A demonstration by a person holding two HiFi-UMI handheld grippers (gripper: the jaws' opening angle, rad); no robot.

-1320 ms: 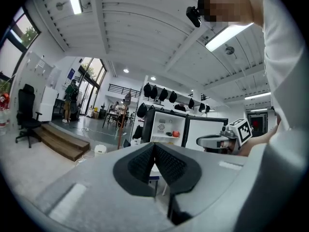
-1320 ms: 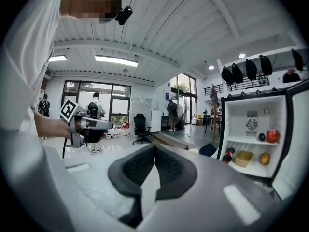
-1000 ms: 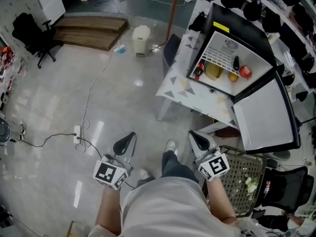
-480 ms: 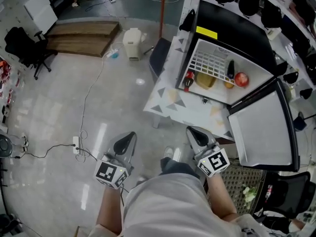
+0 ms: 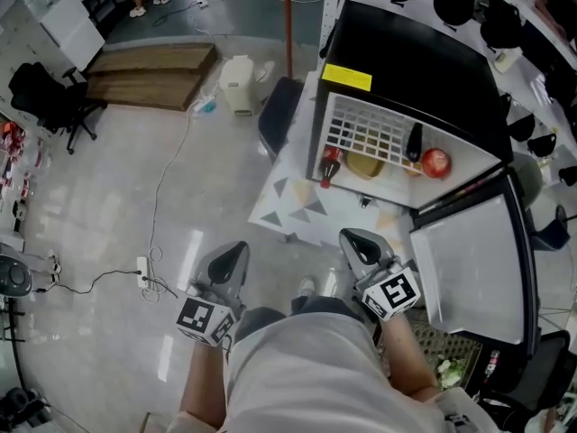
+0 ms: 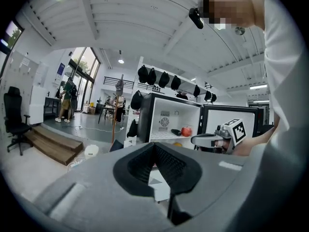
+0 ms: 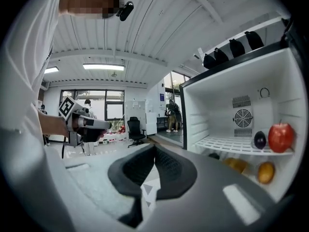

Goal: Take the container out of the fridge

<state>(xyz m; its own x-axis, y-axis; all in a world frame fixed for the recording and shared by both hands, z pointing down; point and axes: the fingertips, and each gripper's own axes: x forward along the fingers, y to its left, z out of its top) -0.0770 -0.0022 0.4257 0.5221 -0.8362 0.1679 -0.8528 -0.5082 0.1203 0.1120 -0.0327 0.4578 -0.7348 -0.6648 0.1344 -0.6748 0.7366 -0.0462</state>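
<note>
both tongs are clenched, tips pressed together with nothing between them. the left gripper (image 5: 234, 251) and right gripper (image 5: 354, 240) sit side by side at lower centre of the head view, pointing up the frame toward the open fridge (image 5: 424, 57) at upper right. the container (image 5: 365, 166), a yellowish shape, lies inside the fridge under the wire shelf (image 5: 365, 133), just right of a red-capped bottle (image 5: 330, 164), well apart from both tongs. a red apple (image 5: 435, 162) rests further right. the fridge door (image 5: 469, 260) hangs open at right.

Bright, even light from ceiling strips (image 7: 103, 67); glare streaks the floor (image 5: 108, 179); fridge (image 5: 424, 70) interior sharp; gripper views bulge, corners black.
</note>
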